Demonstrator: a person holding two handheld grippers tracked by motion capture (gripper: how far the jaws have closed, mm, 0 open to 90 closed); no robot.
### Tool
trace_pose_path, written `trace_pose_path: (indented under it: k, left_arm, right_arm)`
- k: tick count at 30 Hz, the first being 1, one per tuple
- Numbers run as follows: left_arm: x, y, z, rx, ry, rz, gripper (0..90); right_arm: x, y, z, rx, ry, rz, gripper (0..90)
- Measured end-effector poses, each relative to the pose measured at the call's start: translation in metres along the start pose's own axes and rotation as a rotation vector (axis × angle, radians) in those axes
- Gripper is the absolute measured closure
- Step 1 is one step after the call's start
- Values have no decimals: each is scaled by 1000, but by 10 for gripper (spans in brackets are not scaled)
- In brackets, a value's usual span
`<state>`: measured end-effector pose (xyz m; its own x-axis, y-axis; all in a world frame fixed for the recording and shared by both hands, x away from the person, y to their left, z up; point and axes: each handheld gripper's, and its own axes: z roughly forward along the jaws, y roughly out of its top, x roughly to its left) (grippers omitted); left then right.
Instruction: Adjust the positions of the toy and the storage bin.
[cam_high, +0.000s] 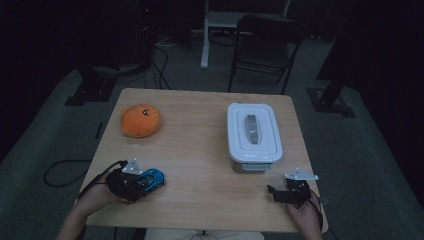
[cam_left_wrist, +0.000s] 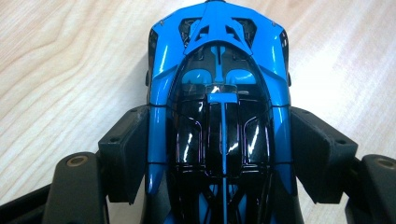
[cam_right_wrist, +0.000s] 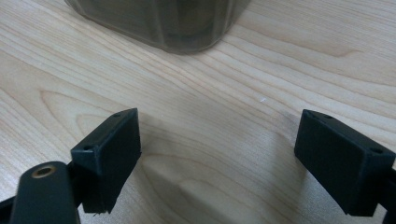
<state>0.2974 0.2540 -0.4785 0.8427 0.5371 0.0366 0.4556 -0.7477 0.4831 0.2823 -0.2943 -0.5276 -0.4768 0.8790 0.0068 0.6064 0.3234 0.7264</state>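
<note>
Container: white lidded box (cam_high: 254, 136) on the right half of the wooden counter (cam_high: 200, 150), lid on w/ a clear oval window at centre; contents cannot be made out through it. In the right gripper view just one rounded corner of the box (cam_right_wrist: 173, 23) shows, cut off by the top edge and dim.

Hidden/cut off: both forearms enter from the bottom edge of the high view; room beyond the counter is dark, w/ a folding chair (cam_high: 265, 45) barely readable. Toy car's (cam_left_wrist: 218, 116) rear end is cut off by the bottom edge in the left gripper view, wheels not visible.

Task thing: toy car (cam_high: 150, 180), bright blue body w/ glossy black roof and a blue centre stripe, at the near left of the counter, nose pointing away from the left gripper (cam_high: 145, 182). Its fingers (cam_left_wrist: 126, 154) are clamped on the car's two flanks, pads touching the bodywork.

Right gripper (cam_high: 275, 192) sits at the near right, just in front of the box; its fingers (cam_right_wrist: 109, 154) stand wide apart over bare wood, nothing between them.

Also: orange plush (cam_high: 141, 120) at far left, well apart from the car.
</note>
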Motion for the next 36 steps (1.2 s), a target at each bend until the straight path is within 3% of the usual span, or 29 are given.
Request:
trace_pose_path:
  k: [4, 7, 9, 15, 19, 25, 29, 36]
  left_arm:
    - [-13, 1, 4, 15, -47, 52, 288]
    - [-19, 2, 9, 36, -51, 87, 287]
    - [-19, 2, 14, 51, -54, 80, 287]
    - [-16, 0, 17, 17, -76, 61, 282]
    - [-16, 3, 16, 40, -77, 56, 280]
    - [-14, 7, 14, 46, -104, -19, 257]
    - [-13, 8, 9, 16, -108, -37, 257]
    - [-11, 13, -5, -49, -98, -26, 257]
  right_arm:
    - [0, 0, 0, 0, 0, 0, 140]
    - [0, 0, 0, 0, 0, 0, 140]
    - [0, 0, 0, 0, 0, 0, 140]
    - [0, 0, 0, 0, 0, 0, 140]
    - [0, 0, 0, 1, -1, 0, 140]
    - [0, 0, 0, 0, 0, 0, 140]
    - [0, 0, 0, 1, -1, 0, 140]
    - [0, 0, 0, 1, -1, 0, 140]
